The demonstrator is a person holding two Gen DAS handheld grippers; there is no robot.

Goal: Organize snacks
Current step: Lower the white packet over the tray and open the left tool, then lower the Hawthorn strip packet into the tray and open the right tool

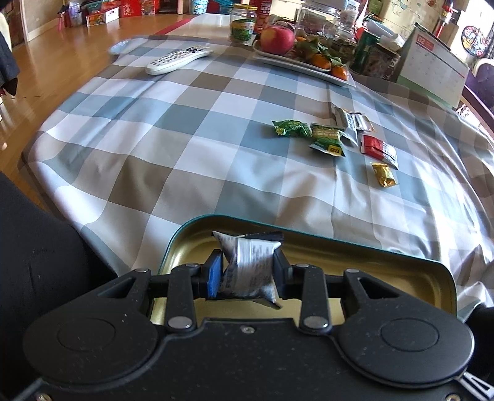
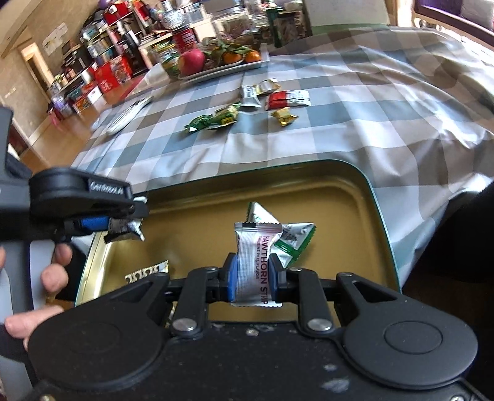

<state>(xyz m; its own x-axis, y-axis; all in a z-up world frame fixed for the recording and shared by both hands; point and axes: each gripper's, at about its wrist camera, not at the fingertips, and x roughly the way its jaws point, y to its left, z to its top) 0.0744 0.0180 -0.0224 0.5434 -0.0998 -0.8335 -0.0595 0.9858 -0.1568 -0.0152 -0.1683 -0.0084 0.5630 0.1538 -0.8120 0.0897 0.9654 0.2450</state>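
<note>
over the tin [image 2: 375, 197], both tongs angled down, left tongs [image 1: 247, 271] clamping silver packet [image 1: 247, 265], right tongs [image 2: 252, 277] clamping hawthorn strip [image 2: 257, 262]

A big checked cloth [image 1: 191, 129] covers the table. A white remote [image 1: 179, 58] lies on it, left of the white plate [image 1: 290, 63]. The plate holds a red apple [image 1: 277, 39] and small oranges [image 1: 322, 60] with green leaves. Right of the plate stands a desk calendar [image 1: 435, 61] — behind the plate, jars [image 1: 327, 21].

Checked tablecloth [image 1: 191, 129]: tin [image 1: 444, 277], snack packets [image 1: 327, 138], remote [image 1: 179, 58].
</note>
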